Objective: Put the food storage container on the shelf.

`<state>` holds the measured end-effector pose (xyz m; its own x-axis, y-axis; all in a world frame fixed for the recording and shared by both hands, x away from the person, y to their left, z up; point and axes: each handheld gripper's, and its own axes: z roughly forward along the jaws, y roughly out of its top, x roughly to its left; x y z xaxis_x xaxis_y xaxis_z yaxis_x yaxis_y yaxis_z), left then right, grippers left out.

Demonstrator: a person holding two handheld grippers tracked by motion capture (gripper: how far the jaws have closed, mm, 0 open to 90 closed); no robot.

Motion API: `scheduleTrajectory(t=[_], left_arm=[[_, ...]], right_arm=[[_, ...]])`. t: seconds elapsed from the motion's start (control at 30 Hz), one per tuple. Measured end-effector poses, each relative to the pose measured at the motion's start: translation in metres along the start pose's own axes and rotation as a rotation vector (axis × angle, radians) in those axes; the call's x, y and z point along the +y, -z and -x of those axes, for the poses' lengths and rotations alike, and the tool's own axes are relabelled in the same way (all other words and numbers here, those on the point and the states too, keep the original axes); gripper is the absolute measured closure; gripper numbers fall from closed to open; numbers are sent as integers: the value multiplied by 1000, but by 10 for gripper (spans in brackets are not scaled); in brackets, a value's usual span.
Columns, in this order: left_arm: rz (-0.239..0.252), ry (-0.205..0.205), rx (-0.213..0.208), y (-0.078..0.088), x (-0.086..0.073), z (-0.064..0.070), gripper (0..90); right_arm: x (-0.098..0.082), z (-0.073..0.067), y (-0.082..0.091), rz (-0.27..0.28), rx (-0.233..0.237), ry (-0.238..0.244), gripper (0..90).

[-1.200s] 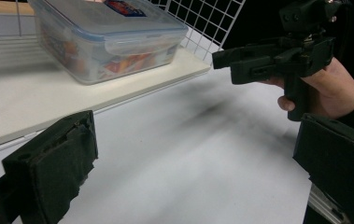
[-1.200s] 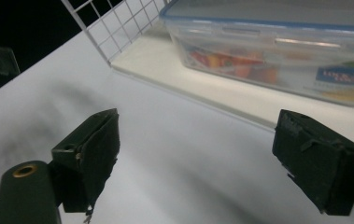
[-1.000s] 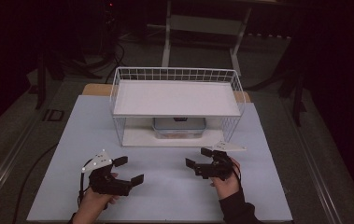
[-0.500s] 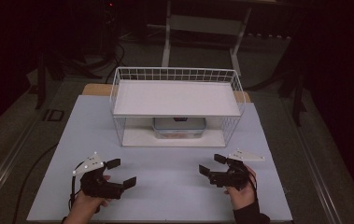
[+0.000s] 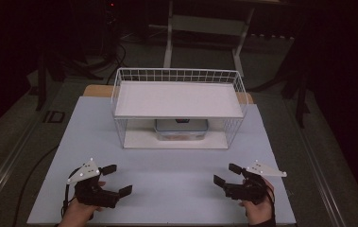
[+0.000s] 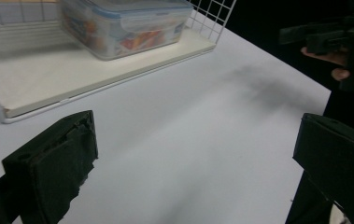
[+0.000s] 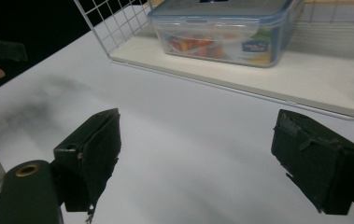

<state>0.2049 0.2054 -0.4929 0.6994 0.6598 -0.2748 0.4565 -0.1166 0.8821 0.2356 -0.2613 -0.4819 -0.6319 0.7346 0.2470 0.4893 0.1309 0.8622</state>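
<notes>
1. High view: white wire rack (image 5: 179,82) standing at the far middle of the pale surface (image 5: 167,189), with a flat white shelf on top and a lower board beneath. Clear food container (image 5: 181,130) with a blue-trimmed lid sitting on that lower board, under the shelf, at the back. Left gripper (image 5: 114,179) at the near left, jaws wide and holding nothing. Right gripper (image 5: 227,174) at the near right, jaws likewise wide and holding nothing. Both well apart from the rack.

2. Left gripper view: jaws spread wide over bare surface, nothing between them. Container (image 6: 125,25) at the upper left on the lower board (image 6: 72,74), lid on, orange and red contents visible through the wall. Other gripper (image 6: 324,35) farther off at the upper right.

3. Right gripper view: jaws wide, bare surface between them. Container (image 7: 223,30) ahead on the board, a small blue-and-yellow label on its right wall, lettering too blurred to read.

4. Progress, judged from this: nothing grasped yet, container untouched in the rack; reaching in, gripping and drawing it out probably all left to do.
</notes>
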Motion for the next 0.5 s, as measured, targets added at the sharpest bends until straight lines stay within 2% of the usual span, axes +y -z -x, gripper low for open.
scheduleTrajectory(t=[0.13,0.2,0.5], left_arm=[[9,-1,6,3,-3,-1,0],[15,-4,-5,4,-5,-1,0],[26,-32,-37,6,-8,2,0]], right_arm=[[-7,1,8,2,-24,12,165],[-10,1,11,-4,-37,15,165],[-18,8,17,-12,-40,27,165]])
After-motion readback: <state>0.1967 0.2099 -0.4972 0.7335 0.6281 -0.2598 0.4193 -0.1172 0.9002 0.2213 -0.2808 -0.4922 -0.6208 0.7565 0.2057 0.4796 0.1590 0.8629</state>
